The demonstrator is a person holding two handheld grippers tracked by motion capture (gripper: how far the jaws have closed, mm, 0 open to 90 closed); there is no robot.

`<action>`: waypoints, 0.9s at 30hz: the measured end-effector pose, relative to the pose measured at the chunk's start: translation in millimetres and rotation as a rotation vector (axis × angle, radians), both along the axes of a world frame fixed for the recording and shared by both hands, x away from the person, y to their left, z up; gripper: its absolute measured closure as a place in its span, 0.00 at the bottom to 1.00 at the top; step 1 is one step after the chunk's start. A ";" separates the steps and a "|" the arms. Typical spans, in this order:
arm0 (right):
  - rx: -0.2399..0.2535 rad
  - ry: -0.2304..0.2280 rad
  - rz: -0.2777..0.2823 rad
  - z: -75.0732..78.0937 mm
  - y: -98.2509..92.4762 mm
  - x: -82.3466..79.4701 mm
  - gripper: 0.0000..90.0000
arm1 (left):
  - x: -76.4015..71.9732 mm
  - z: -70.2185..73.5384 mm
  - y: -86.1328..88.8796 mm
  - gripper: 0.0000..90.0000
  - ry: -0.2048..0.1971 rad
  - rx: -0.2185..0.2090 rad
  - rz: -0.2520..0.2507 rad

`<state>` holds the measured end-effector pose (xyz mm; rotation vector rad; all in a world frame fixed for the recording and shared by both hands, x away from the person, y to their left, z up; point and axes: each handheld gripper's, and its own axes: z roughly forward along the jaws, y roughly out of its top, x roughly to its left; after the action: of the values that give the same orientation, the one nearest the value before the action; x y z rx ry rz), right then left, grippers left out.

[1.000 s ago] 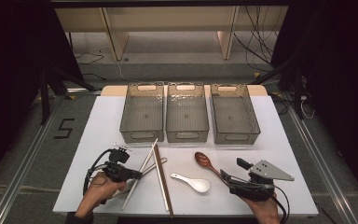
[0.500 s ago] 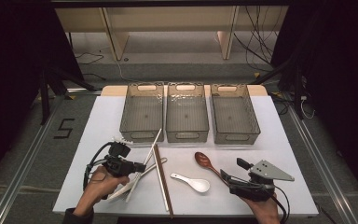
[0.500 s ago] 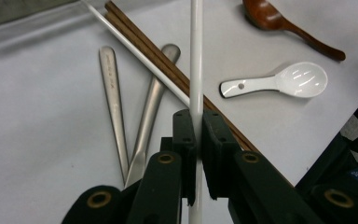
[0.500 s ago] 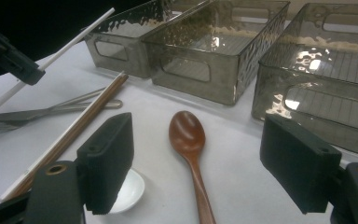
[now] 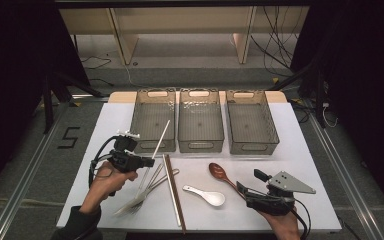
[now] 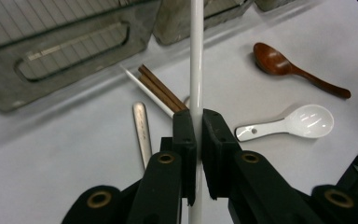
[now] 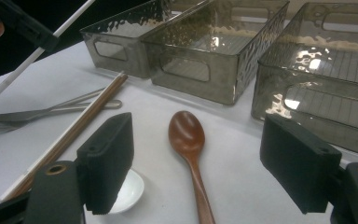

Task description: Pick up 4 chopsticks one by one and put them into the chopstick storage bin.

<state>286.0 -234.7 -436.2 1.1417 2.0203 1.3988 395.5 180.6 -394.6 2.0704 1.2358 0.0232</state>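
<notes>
My left gripper [image 5: 149, 162] is shut on a white chopstick [image 5: 161, 137], held off the table. The stick slants up toward the left grey bin [image 5: 153, 145]. In the left gripper view both black jaws pinch the chopstick [image 6: 196, 70] near its middle. A second white chopstick [image 6: 149, 93] lies on the table beside a pair of brown chopsticks [image 5: 173, 192]. My right gripper [image 5: 246, 191] rests open at the front right of the table. Its jaws point at the brown wooden spoon [image 7: 186, 133] and hold nothing.
Three clear grey bins stand in a row at the back: the left one, the middle [image 5: 201, 146] and the right [image 5: 254, 146]. A white ceramic spoon [image 5: 209, 195] and metal cutlery [image 5: 139, 198] lie on the white table [image 5: 305, 160].
My left gripper has risen with the white chopstick and shifted toward the left bin; the stick's far end now reaches over the bin's front wall. The right gripper stayed put.
</notes>
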 end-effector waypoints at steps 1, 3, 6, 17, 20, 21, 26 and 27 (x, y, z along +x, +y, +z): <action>-0.001 -0.001 0.000 0.1 -0.1 0.0 0.30 | 2.3 2.3 0.6 0.94 -0.006 0.002 0.001; 0.001 -0.001 0.000 0.0 -0.3 0.1 0.30 | 7.1 6.5 2.1 0.94 -0.017 0.001 0.010; 0.002 -0.001 -0.001 0.0 -0.3 0.2 0.30 | 14.1 12.4 5.0 0.94 -0.030 -0.002 0.020; 0.006 -0.002 0.000 0.1 -0.5 0.3 0.30 | 36.4 27.6 11.7 0.94 -0.078 -0.009 0.059; 0.007 -0.001 -0.001 0.2 -0.7 0.2 0.30 | 40.3 30.1 12.8 0.93 -0.085 -0.009 0.067; 0.007 -0.001 -0.001 0.2 -0.7 0.2 0.30 | 42.5 31.1 13.5 0.93 -0.090 -0.010 0.070; 0.008 -0.001 0.000 0.2 -0.6 0.3 0.30 | 55.7 37.2 18.3 0.93 -0.111 -0.006 0.087; 0.007 -0.001 0.001 0.2 -0.6 0.3 0.30 | 57.7 38.2 18.8 0.93 -0.113 -0.007 0.088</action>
<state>286.3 -235.3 -436.1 1.1432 2.0165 1.4079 453.2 199.4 -356.4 1.9792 1.2540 0.1737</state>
